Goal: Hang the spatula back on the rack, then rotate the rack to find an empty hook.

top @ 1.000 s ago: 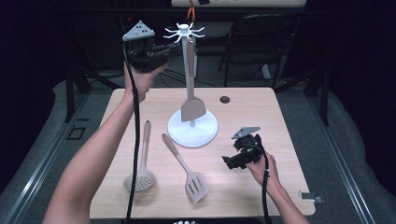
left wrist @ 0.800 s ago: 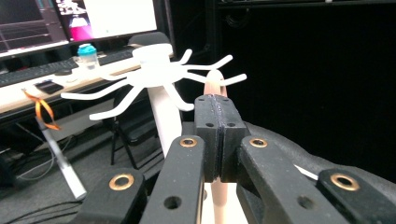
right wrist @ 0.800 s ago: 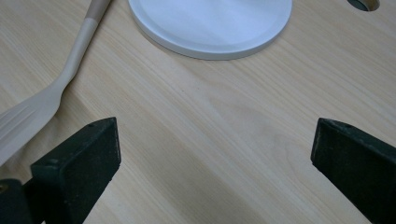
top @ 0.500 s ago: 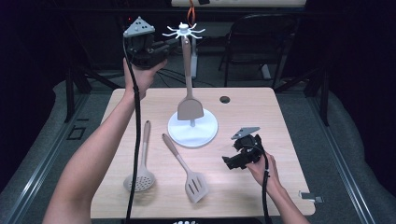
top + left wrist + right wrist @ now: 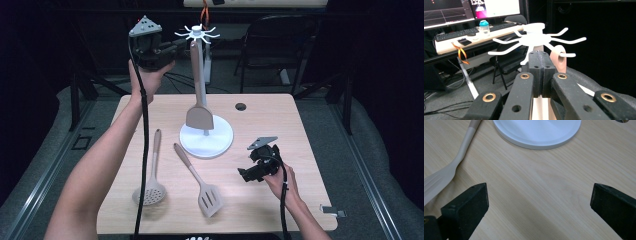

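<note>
1 gripper (image 5: 539, 75) clamping spatula (image 5: 199, 90), other gripper (image 5: 536, 202) wide

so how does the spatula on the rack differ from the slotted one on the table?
The hanging spatula is upright, its handle hole on a hook of the rack, held by the shut left tongs; the slotted spatula lies flat on the table, untouched. The hanging spatula's blade is solid, the slotted spatula's has slits. Both are beige with long handles.
</note>
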Motion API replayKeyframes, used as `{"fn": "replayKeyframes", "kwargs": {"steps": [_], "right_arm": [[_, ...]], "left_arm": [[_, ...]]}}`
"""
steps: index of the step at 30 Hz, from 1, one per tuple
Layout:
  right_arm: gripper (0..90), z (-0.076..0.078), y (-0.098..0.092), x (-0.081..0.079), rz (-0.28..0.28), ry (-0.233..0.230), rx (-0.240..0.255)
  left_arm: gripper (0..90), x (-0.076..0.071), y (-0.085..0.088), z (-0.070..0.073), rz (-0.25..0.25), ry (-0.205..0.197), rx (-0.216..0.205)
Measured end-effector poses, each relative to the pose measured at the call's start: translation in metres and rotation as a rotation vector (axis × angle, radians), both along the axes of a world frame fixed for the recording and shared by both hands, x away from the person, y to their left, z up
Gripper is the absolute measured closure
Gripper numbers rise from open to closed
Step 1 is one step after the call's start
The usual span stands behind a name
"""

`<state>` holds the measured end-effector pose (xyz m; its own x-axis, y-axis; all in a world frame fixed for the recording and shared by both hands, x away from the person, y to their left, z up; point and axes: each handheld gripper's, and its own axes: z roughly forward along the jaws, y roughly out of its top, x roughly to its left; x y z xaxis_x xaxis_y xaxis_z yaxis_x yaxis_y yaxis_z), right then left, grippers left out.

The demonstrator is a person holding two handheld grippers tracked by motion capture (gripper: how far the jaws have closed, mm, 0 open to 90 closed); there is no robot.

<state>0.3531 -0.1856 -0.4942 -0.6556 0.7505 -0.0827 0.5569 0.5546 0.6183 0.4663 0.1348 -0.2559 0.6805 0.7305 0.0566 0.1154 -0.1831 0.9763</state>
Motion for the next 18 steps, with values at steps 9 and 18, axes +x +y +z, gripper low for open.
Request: {"fn": "replayKeyframes", "kwargs": {"steps": [9,18], "right_arm": [[1.6,-0.0017,0.0046,0.0011,0.012,0.007,-0.005],[1.7,0.0001,0.0026,0.0003,0.011,0.001,-0.015]], "left_arm": [[89.9,0.0023,0.0037,-0.0004,0.01,0.003,-0.01],[90.0,0.0049,0.0039,0.0028,0.029,0.004,0.003]]}}
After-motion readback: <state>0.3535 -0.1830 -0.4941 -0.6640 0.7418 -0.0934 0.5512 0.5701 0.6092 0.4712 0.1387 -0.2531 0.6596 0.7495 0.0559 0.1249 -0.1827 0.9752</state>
